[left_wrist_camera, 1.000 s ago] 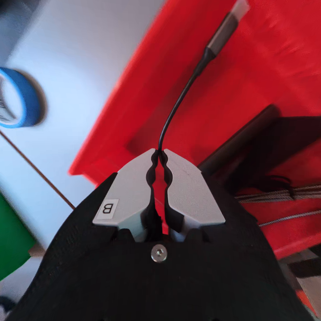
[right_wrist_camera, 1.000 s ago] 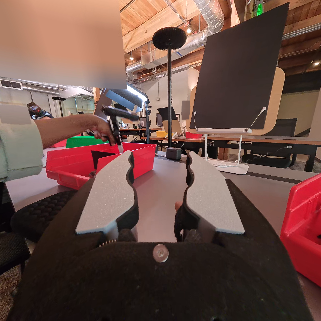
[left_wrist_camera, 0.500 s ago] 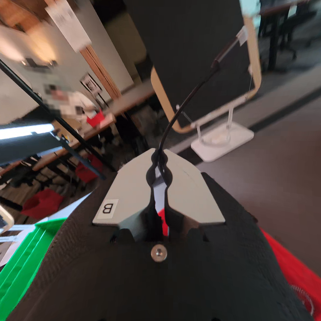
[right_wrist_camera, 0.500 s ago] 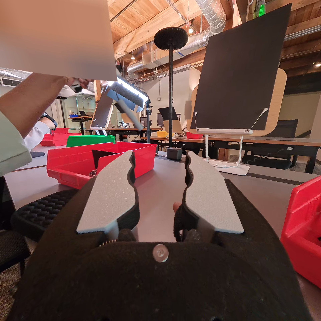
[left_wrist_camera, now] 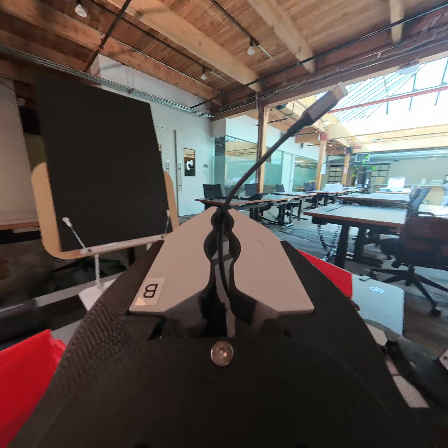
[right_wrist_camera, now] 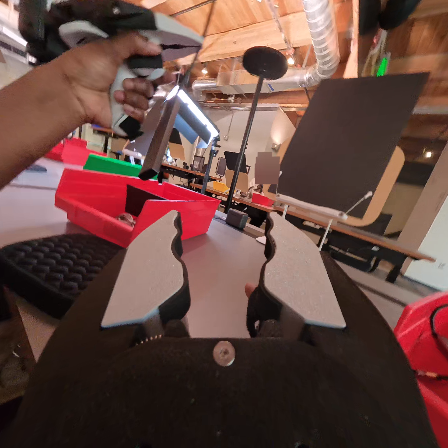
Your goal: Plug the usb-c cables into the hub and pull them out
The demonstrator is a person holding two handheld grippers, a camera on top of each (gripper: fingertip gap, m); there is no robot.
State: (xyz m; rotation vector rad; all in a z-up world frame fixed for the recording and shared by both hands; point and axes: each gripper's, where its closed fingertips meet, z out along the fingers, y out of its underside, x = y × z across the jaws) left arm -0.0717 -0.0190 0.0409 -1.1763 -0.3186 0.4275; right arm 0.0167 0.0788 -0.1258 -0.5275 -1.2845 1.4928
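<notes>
Left hand-held gripper [left_wrist_camera: 222, 214] raised high, pinching thin black cable [left_wrist_camera: 252, 167] with grey metal plug [left_wrist_camera: 323, 105]; slim dark grey rectangular hub [right_wrist_camera: 158, 143] dangling below over red plastic bin [right_wrist_camera: 101, 194]. Right hand-held gripper [right_wrist_camera: 222, 226] spread wide, empty, above grey bench [right_wrist_camera: 223, 261].

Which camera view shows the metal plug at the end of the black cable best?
The left wrist view: the plug stands sharp against the ceiling, above the shut left gripper that holds its cable. The right wrist view shows no plug, only a thin blurred cable.
</notes>
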